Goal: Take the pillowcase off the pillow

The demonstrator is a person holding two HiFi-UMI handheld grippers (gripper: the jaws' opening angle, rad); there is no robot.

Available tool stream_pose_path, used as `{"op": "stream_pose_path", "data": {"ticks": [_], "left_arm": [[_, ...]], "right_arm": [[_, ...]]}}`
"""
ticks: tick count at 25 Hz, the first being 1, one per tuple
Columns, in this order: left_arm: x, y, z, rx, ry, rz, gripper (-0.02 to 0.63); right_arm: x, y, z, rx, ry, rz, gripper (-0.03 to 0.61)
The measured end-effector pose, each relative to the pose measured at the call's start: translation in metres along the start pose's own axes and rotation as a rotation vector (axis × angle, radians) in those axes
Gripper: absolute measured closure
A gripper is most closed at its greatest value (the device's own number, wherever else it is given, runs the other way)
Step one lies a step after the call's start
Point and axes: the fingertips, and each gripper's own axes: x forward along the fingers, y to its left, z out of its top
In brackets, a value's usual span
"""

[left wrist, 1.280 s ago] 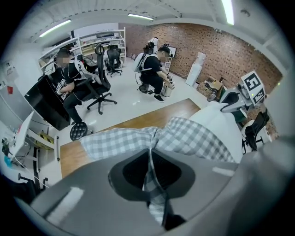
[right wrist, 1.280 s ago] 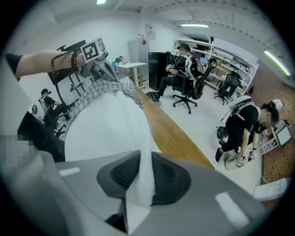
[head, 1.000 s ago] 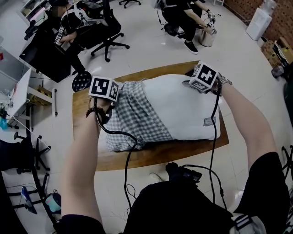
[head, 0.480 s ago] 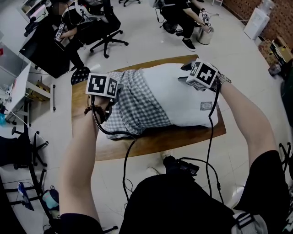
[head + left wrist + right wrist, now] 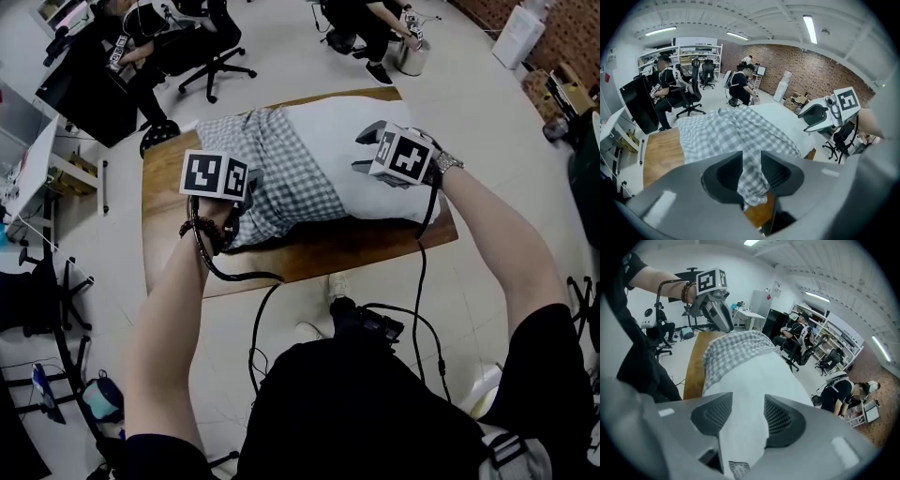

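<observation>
**Both claws are gripping: checked cloth at left, white pillow at right**

At the left of the head view, you are holding your left claw (image 5: 246, 192) over the near left part of the wooden worktop (image 5: 169, 234). In the left gripper view, this claw (image 5: 751, 161) is pinching a bunched fold of the grey-and-white checked pillowcase (image 5: 726, 131). The cloth is filling the gap and touching both pads. Its jaws have just been opening a little, with that fold between them.

Moving right, the pillowcase (image 5: 281, 178) is lying across the centre of the worktop and is covering the left part of the pillow (image 5: 328, 131). The pillow's bare white right part is showing toward the upper right of the worktop.

At the right of the head view, your right claw (image 5: 367, 150) is sitting at the pillow's near right end. In the right gripper view, this claw (image 5: 747, 413) is clamping a white fold of the pillow (image 5: 754, 376) that is pressing against both pads, and a small label (image 5: 738, 469) is hanging just below them. These jaws too have just been opening slightly, with the pillow between them. Beyond them, the pillowcase (image 5: 736, 345) is wrapping the far end.
</observation>
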Motion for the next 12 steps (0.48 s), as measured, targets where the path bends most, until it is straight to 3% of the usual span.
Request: {"op": "stream_pose_path", "data": {"ticks": [12], "left_arm": [[0.0, -0.041, -0.072, -0.037, -0.044, -0.068, 0.459]], "right_arm": [[0.016, 0.076, -0.006, -0.065, 0.01, -0.045, 0.336]]}}
